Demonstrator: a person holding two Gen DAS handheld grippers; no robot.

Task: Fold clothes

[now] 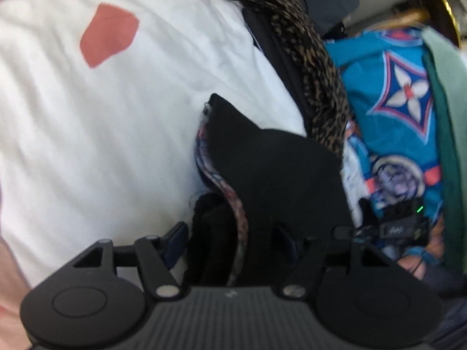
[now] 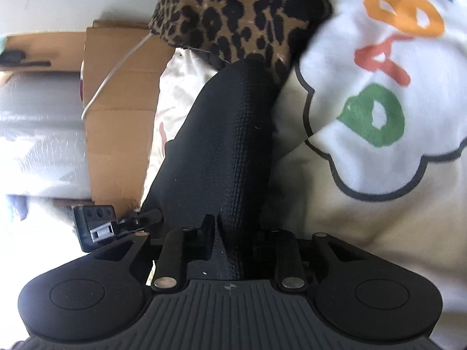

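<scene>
A black garment with a patterned inner edge rises from between the fingers of my left gripper, which is shut on it. It hangs over a white garment with a red patch. In the right wrist view the same kind of black knit fabric runs forward from my right gripper, which is shut on it. The cloth hides both grippers' fingertips. Its far end reaches a leopard-print garment.
The leopard-print garment lies beside a blue patterned cloth and a green cloth. A cream garment with coloured letters fills the right. A cardboard box stands at left. A black device with a green light sits low right.
</scene>
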